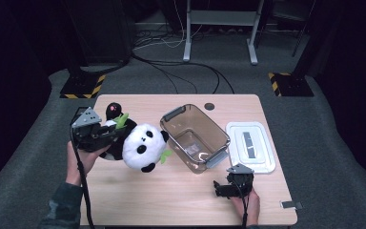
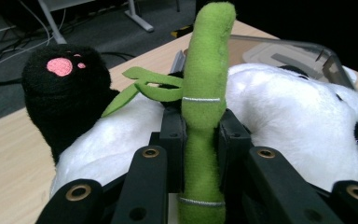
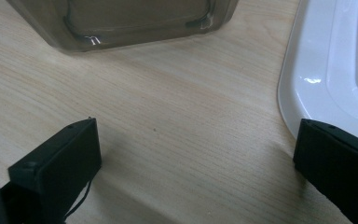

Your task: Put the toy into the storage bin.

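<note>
Bamboo stalk (image 2: 204,116) (green plush) pinched between left tongs (image 2: 200,140), panda (image 1: 140,145) behind

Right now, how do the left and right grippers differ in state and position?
The left gripper is shut on the green plush bamboo stalk of the panda toy; the right gripper is open, holding nothing. The left is beside the clear plastic bin, the right near the white lid. Both are hand-held.

My jaws are closed on the green bamboo stalk (image 2: 201,102), which stands upright between them (two thin silver bands cross it). Behind it lies the panda (image 2: 284,116), its white body filling the right; its black paw (image 2: 63,100) with a pink pad rises at left. Beyond, a clear bin (image 2: 289,49) sits on the table (image 2: 9,154).
</note>
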Motion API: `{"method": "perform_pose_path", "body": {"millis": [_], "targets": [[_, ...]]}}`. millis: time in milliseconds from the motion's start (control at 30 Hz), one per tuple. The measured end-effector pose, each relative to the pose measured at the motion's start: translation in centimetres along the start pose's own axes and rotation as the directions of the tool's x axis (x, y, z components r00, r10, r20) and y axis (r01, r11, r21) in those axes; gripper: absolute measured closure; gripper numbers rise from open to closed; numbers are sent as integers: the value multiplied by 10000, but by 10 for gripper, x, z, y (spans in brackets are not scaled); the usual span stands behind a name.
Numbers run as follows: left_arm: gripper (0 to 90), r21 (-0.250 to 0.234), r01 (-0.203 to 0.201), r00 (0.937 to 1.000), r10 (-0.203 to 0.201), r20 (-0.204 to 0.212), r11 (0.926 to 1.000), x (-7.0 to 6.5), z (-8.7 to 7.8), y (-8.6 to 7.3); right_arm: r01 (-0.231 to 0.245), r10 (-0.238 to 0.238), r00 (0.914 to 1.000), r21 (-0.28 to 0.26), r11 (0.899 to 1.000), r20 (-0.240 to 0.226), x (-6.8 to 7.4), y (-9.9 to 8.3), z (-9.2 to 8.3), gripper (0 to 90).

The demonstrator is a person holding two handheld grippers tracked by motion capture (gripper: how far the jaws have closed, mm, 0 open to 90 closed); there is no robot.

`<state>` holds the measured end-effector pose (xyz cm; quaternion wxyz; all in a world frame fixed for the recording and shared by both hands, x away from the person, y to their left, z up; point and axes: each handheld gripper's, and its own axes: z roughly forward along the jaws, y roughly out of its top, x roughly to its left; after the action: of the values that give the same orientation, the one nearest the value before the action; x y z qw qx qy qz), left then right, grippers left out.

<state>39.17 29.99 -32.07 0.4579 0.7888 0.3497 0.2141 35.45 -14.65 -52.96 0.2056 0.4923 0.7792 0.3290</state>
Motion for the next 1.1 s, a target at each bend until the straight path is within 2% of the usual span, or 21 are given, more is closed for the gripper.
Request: {"method": "perform_pose_path", "body": {"millis": [300, 633, 867, 1033, 1100], "targets": [[761, -277, -280, 9981, 294, 535, 9992, -1, 14, 24, -12, 12, 10000, 1, 10000, 2, 0, 0, 0, 0], [761, -356, -570, 9903, 611, 1251, 9977, -4, 37, 44, -13, 13, 10000, 2, 10000, 3, 0, 0, 0, 0], [761, -389, -807, 9814, 862, 1714, 9960, -6, 52, 58, -15, 15, 10000, 0, 10000, 4, 0, 0, 0, 0], [760, -561, -997, 9712, 1094, 2116, 9934, -9, 64, 67, -21, 21, 10000, 2, 10000, 4, 0, 0, 0, 0], [761, -570, -1202, 9680, 1298, 2149, 9911, -10, 69, 70, -12, 12, 10000, -2, 10000, 7, 0, 0, 0, 0]]}}
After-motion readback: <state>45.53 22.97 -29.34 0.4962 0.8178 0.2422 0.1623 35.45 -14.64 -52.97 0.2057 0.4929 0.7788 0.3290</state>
